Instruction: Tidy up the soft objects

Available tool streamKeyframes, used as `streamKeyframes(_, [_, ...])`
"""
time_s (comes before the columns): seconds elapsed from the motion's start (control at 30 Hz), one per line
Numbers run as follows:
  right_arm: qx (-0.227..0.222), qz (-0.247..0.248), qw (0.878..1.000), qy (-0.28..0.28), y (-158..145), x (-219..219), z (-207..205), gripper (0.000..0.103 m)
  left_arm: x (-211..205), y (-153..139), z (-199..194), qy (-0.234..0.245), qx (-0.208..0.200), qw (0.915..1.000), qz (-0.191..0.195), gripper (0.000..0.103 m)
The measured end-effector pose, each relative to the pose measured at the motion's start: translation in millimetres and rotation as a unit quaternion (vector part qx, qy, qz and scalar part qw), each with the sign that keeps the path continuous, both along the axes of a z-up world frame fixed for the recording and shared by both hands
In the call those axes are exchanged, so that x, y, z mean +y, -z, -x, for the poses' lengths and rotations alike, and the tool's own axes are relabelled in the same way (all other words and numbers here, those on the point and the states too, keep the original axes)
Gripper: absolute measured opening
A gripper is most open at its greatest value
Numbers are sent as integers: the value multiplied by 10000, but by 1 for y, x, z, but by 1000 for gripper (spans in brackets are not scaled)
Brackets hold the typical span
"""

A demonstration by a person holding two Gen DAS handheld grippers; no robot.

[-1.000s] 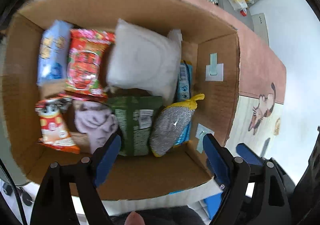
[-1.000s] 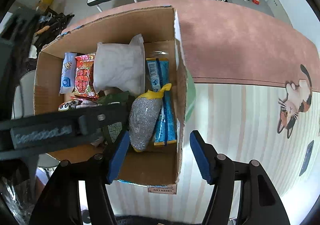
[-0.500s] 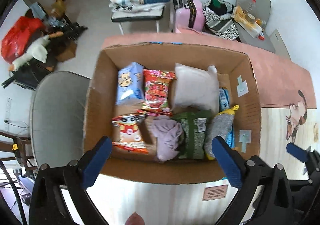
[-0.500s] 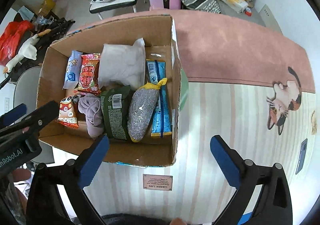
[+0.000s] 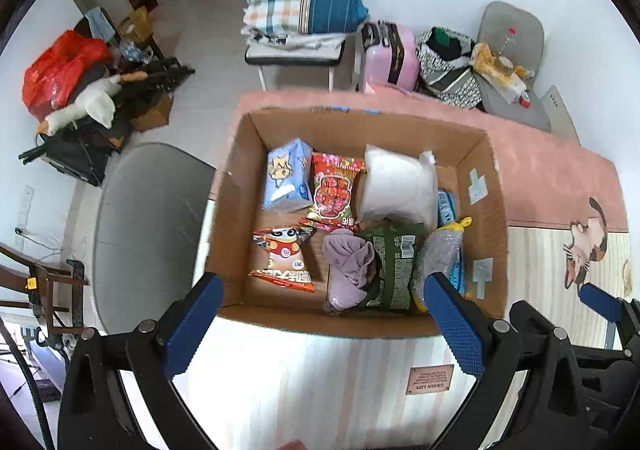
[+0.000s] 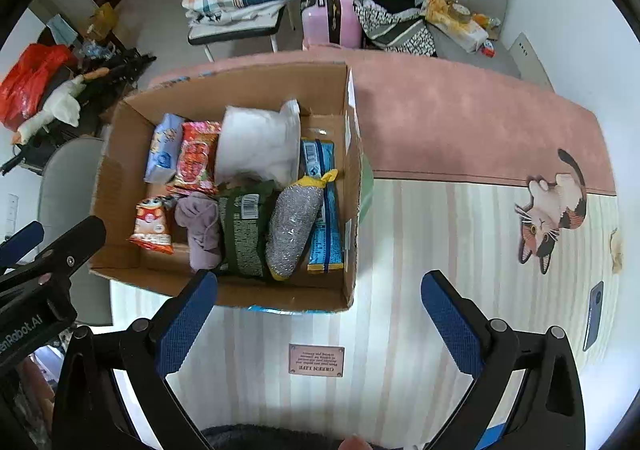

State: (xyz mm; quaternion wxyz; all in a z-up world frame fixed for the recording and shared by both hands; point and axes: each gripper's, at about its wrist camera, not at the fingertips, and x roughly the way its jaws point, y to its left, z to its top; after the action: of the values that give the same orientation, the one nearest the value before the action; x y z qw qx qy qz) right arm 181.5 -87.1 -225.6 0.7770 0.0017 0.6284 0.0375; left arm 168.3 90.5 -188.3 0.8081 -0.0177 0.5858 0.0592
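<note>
Fingers of left gripper [image 5: 322, 324] spread wide, empty, above near wall of cardboard box [image 5: 494, 205]. Right gripper [image 6: 320, 324] likewise agape, nothing held, over striped mat [image 6: 440, 250] at box's 3 o'clock. Soft goods all boxed: white pouch [image 5: 400, 183] at 12, purple cloth [image 5: 348, 266] and steel-wool scrubber [image 6: 294, 223] at 6. Judged step: packing done or near; next move needs fresh target. Mat bare but for small plaque [image 6: 316, 360]. Nothing obstructs.

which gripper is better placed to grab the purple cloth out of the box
Left. The left gripper is open and lined up over the box, with the purple cloth lying between its fingers. The right gripper, also open, sits off toward the box's right corner.
</note>
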Motion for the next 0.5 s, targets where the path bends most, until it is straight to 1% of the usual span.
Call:
streamKeyframes(0.07, [-160,-62,9999,3,-21,-4,11,103,-2,-14,9,11,-99,9999,-29,102])
streamKeyframes(0.17, [-391,-170,9991,9,-52,-9,28,103,-3,-42,26,26,-292,9996,-42,102])
streamKeyframes(0.33, [-882,-168,9960,-15,-113,-19,64,103,-4,-90,55,18,-632,9980,73,102])
streamKeyframes(0.5, [-1273,-184,9917,-37,-161,-26,91,103,-11,-124,77,122,-836,9963,186,102])
